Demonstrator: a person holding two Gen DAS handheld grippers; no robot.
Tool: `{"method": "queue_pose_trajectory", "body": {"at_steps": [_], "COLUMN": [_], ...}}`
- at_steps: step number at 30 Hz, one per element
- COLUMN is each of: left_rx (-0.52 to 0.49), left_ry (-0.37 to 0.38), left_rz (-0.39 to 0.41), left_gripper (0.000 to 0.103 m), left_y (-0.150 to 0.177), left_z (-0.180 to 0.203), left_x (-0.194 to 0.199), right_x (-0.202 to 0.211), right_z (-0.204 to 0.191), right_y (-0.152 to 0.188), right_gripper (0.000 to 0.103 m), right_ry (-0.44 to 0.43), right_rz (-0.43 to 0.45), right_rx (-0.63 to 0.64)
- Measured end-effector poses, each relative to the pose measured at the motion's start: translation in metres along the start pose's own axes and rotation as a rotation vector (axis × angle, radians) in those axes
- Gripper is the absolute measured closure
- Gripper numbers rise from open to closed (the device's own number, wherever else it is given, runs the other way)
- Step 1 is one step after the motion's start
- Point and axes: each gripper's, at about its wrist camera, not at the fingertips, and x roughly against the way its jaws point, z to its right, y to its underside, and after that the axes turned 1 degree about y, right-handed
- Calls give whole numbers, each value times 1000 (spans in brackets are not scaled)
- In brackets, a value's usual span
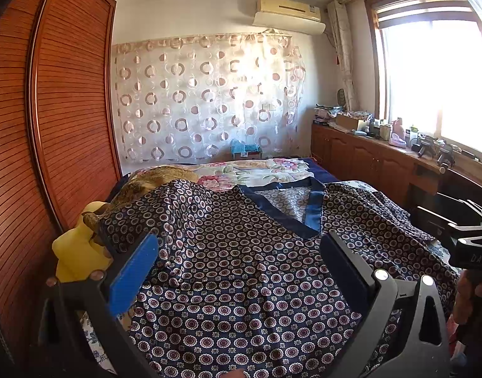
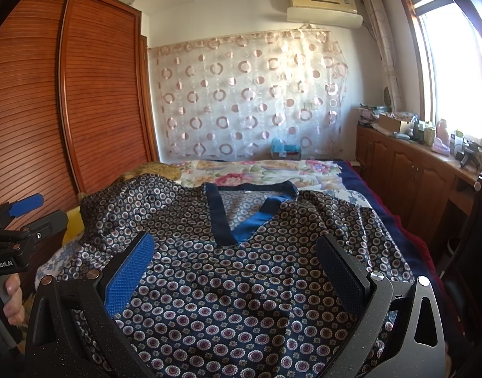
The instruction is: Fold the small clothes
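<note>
Lying flat on bed (image 2: pixel 360 176), patterned top (image 2: pixel 241 283), both tongs spread.

Navy top (image 1: pixel 241 283) dotted with white-and-maroon rings, plain blue neckband (image 1: pixel 313 211); floral bedsheet (image 1: pixel 256 170) beyond; blue pads (image 2: pixel 129 277) on black hand-held gripper (image 2: pixel 237 271)

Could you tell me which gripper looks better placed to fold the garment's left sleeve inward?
Left, probably. The left gripper hangs open over the garment nearest the wardrobe-side sleeve; the right gripper, also open, sits nearer the neckline.
</note>
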Motion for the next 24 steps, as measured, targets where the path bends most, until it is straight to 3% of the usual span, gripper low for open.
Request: {"method": "queue_pose_trajectory", "body": {"at_steps": [8,14,24], "left_rx": [-2,39,73], "left_ry": [-31,-30,0], "left_rz": [20,-53,-165], "left_gripper": [0,0,0], "left_y": [5,15,31], "left_z": [-8,-37,-99], "left_x": [-19,-45,-69], "right_x": [-14,-38,-72], "right_z": [-2,-9,-25], "right_y": [3,11,20], "right_gripper": [0,0,0], "right_ry": [-9,7,-93], "right_rz": [-3,-17,-102], "right_rx": [-5,29,56]}}
